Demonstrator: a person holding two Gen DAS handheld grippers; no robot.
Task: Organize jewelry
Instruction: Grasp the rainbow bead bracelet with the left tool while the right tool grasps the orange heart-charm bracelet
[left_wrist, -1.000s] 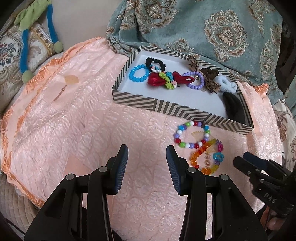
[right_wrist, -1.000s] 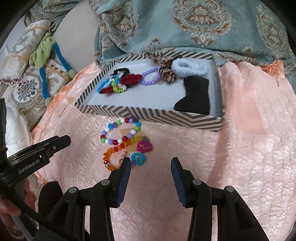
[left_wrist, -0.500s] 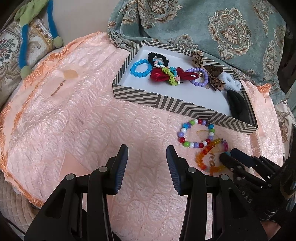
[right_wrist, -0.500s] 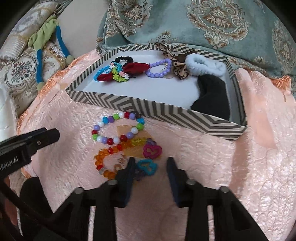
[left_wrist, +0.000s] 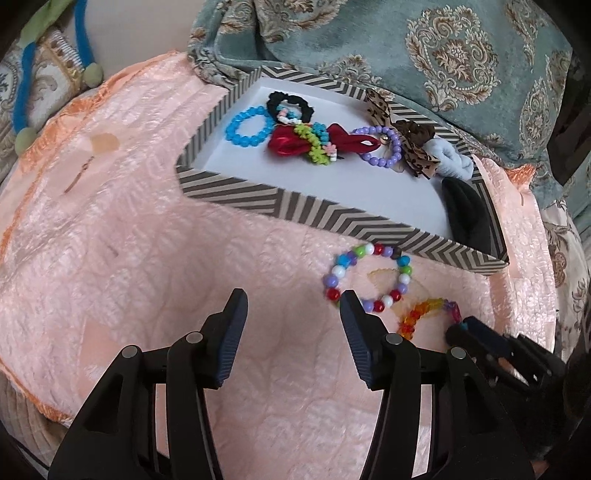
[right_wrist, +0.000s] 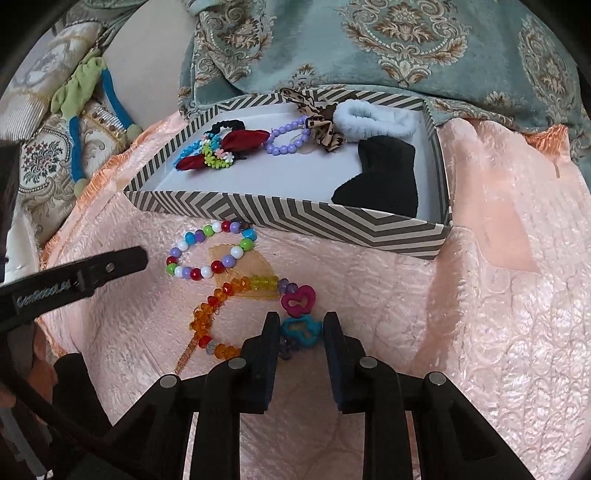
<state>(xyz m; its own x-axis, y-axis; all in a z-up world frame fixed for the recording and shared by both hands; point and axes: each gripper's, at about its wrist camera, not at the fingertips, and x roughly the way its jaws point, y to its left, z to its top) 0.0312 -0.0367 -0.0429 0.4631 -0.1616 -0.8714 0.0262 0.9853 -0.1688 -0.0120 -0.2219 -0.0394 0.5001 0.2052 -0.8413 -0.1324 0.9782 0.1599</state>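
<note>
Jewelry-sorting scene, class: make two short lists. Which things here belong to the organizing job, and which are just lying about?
Belongs to the job:
- striped box
- round-bead bracelet on the pink cover
- orange charm bracelet, its turquoise charm between the right gripper fingers
- left gripper, opening over bare cover
- bracelets and hair ties already boxed

Just lying about:
- teal patterned blanket
- green-and-blue cord
- pink cover

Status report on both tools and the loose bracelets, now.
Right tool closed on amber bracelet's turquoise charm. Left tool opening, empty, beside multicolour bracelet. Striped box unobstructed.
</note>
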